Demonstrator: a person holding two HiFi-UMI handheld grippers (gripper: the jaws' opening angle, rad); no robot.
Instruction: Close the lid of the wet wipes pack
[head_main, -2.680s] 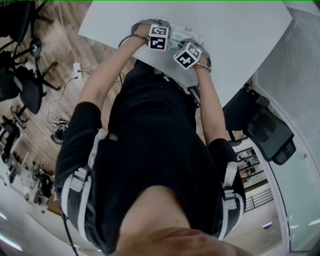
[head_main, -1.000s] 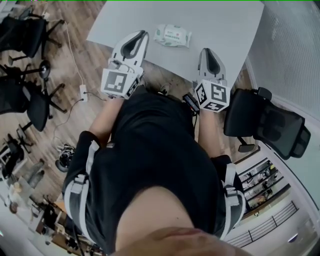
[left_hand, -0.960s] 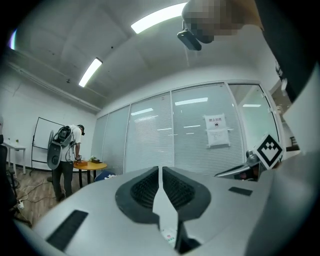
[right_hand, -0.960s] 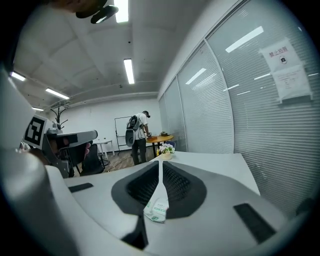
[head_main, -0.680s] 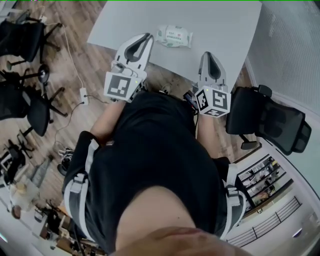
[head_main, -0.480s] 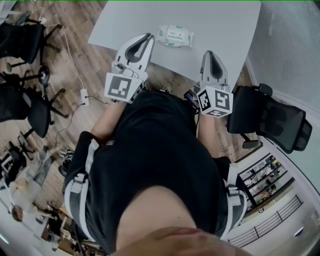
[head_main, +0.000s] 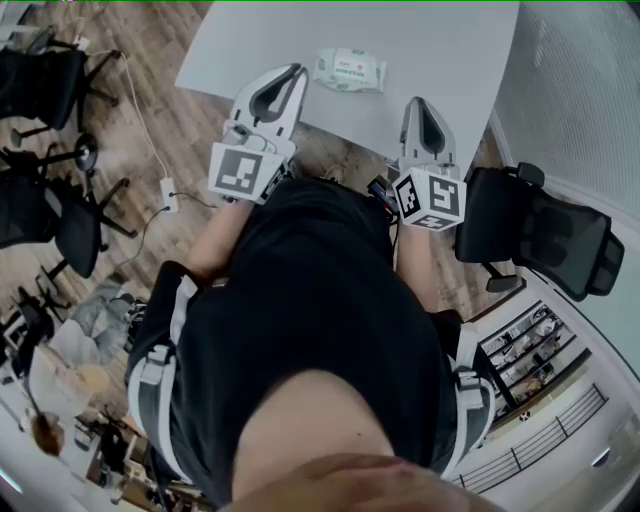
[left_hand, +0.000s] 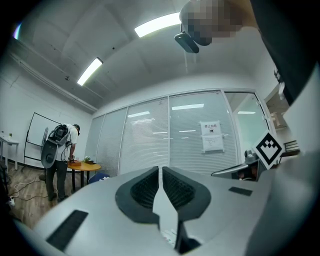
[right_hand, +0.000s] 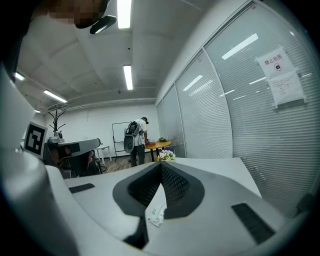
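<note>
Near the front edge of the white rectangular table (head_main: 450, 45): holds the grey hand-held left gripper (head_main: 294, 71) level, jaws pressed together on nothing. Holds the matching grey right gripper (head_main: 418, 103) beside it, jaws likewise together and empty. Beyond both tips, between them and touching neither, lies flat on the tabletop: soft white-and-green wet wipes pack (head_main: 347, 70). Right of the table, on the wooden floor (head_main: 150, 60): black office chair (head_main: 540, 240).

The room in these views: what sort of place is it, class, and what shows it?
Probably an office meeting room: a white table, black swivel chairs, and glass partitions with blinds.
</note>
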